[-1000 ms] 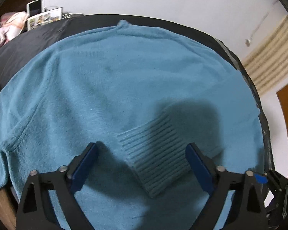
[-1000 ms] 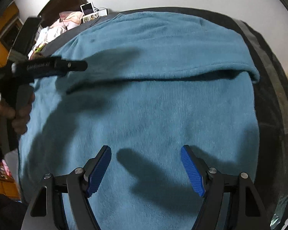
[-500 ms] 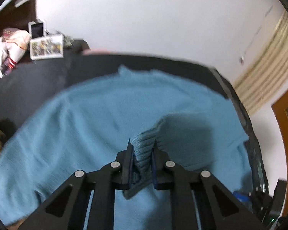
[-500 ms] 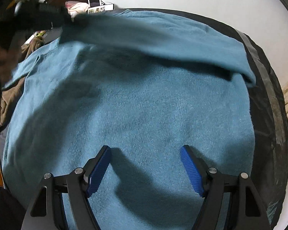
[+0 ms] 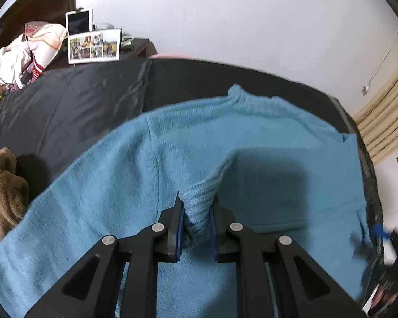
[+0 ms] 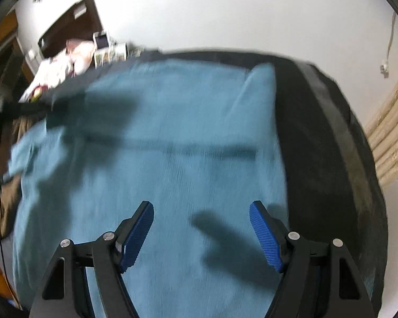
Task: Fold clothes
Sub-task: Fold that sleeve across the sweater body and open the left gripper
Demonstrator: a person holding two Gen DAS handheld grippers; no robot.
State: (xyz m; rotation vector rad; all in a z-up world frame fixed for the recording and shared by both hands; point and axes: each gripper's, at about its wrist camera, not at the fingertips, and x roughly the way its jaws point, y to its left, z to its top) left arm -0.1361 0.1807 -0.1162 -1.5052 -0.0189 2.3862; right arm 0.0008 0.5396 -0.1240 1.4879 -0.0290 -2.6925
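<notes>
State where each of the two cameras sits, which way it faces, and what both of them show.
Left wrist: rides the left tongs, angled down over the blue knitted sweater; its own black fingers, clamped on the ribbed cuff, fill the foreground.
Right wrist: rides the right tongs, angled down over the sweater body; its own blue-padded fingers stand open and empty.
Shared: the sweater, the black table cover, the white wall, and the photo print, blurred in the right view.

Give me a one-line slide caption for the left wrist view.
Left gripper pinches the ribbed cuff of a blue sweater spread on a black table.
</notes>
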